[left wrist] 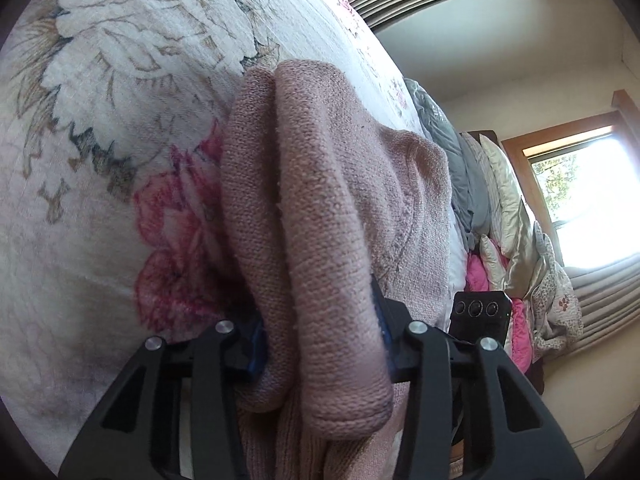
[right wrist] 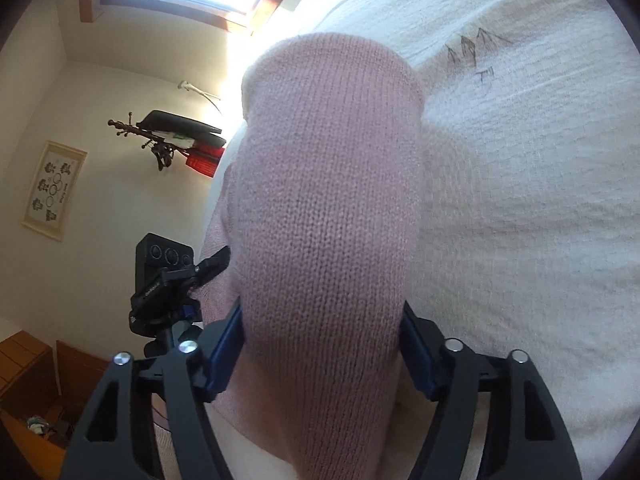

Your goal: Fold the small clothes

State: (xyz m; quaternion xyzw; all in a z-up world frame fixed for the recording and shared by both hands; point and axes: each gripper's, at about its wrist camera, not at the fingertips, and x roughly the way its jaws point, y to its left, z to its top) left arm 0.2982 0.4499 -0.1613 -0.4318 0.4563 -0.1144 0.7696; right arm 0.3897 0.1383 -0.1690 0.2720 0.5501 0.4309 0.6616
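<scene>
The pink knit garment point(left wrist: 320, 208) is pinched by the left claw point(left wrist: 320, 344) and by the right claw point(right wrist: 320, 344) – each clamped on a bunched edge – presumably so it can be folded over the floral bedspread point(left wrist: 120, 80).

Dusty-pink knit garment point(left wrist: 320, 200); cream bedspread point(left wrist: 120, 60), seemingly rose-patterned.

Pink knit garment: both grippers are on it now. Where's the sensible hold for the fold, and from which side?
Hold as now, likely: the pink knit garment is bunched between the pads of the left gripper and the right gripper, each clamping a thick gathered fold. Grip an outer edge on each side, coming in low along the floral bedspread, since the knit is soft and drapes over the fingers.
</scene>
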